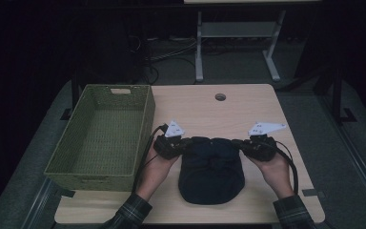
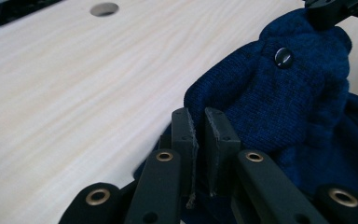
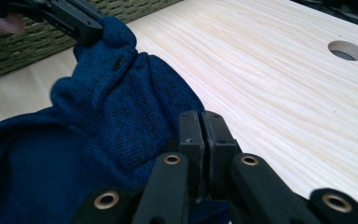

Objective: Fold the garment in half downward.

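Nearest the high camera, two plaid sleeves are seen at the bottom edge, with a dark blue knitted garment (image 1: 212, 171) laid folded between them on the light wooden bench (image 1: 248, 112). Its far edge is gripped at both ends: the left hand-held gripper (image 1: 183, 144) is pinched on the garment's far left corner, and the right hand-held gripper (image 1: 240, 143) is pinched on its far right corner (each carries a grey three-cornered plate on top). In the left gripper view, the jaws are pressed nearly together with blue knit caught low between them, and a dark button (image 2: 283, 57) is seen on a raised fold beyond. In the right gripper view, the jaws are likewise pressed together on the fabric edge. A green woven basket (image 1: 143, 125) is set on the bench's left side, just beside the left gripper. A round hole (image 1: 220, 97) is cut in the bench top, well beyond the garment.
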A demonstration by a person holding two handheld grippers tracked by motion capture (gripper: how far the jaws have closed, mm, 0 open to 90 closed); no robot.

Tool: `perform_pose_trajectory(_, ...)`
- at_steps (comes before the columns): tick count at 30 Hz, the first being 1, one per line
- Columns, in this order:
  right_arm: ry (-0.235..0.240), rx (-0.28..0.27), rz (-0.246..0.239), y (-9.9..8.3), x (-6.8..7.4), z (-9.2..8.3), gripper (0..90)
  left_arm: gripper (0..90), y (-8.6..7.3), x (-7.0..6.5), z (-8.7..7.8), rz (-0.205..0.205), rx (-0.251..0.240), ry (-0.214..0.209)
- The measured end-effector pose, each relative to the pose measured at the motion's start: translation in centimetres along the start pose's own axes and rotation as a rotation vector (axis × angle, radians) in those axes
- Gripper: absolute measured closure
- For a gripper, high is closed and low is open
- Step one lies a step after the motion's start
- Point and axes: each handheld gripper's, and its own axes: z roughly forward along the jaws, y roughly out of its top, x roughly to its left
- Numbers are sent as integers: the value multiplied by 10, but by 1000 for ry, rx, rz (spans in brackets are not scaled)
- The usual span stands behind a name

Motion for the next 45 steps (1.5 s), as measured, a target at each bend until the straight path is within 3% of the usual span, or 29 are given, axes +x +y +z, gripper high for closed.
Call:
perform_pose_trajectory(8,30,20,15,-19,16,-9,870,829,-18,-19,-6,11,10,-33)
perform_pose_trajectory(17,64,48,57,-48,30,-7,869,825,-38,-35,-6,10,43,-70)
perform_pose_trajectory(25,68,98,58,-63,43,-3,869,825,-51,-48,-8,4,69,-90)
perform_pose_trajectory(33,48,117,48,-57,36,15,869,834,-41,-37,6,43,96,-21)
perform_pose_trajectory(40,10,100,29,-42,20,34,869,833,-29,-12,22,30,92,32)
perform_pose_trajectory(45,-6,89,38,-35,11,39,863,821,-28,-6,20,-19,72,7)
